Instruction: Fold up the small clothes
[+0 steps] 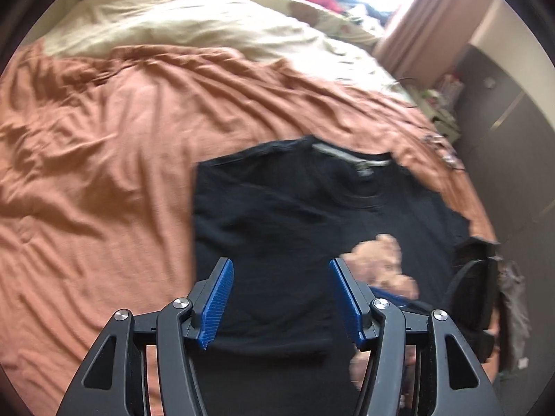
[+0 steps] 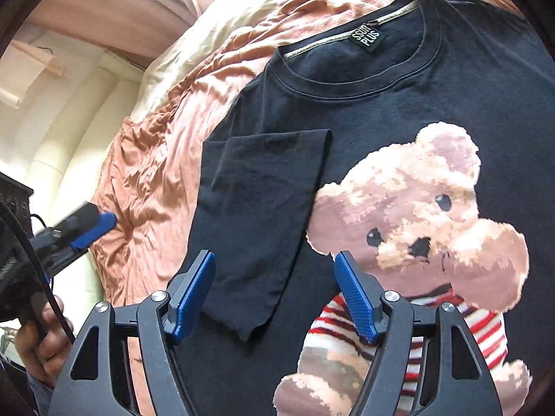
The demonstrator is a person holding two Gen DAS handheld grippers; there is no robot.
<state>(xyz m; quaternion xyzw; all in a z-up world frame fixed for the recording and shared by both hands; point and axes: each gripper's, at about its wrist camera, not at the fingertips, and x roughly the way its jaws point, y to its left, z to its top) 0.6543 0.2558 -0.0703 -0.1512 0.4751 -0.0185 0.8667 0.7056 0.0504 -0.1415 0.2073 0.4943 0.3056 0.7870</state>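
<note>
T-shirt (image 2: 399, 111) in black lies flat on a bed, both grippers spread wide above it with nothing between their pads.

Nearest in the right wrist view, the right gripper (image 2: 274, 298) hangs over the shirt, its 2 blue pads wide apart, just above the ragged end of a sleeve (image 2: 263, 208) folded inward onto the chest. Beside that sleeve is a teddy bear print (image 2: 423, 228) in a red-striped top. The left gripper (image 1: 281, 301) is equally agape and empty over the shirt's lower part; a hand (image 2: 45, 339) grips its handle. Farther off, the neck label (image 2: 366, 36) sits inside the collar. A rumpled orange sheet (image 1: 104, 138) spreads beyond, then a cream duvet (image 1: 173, 24).
</note>
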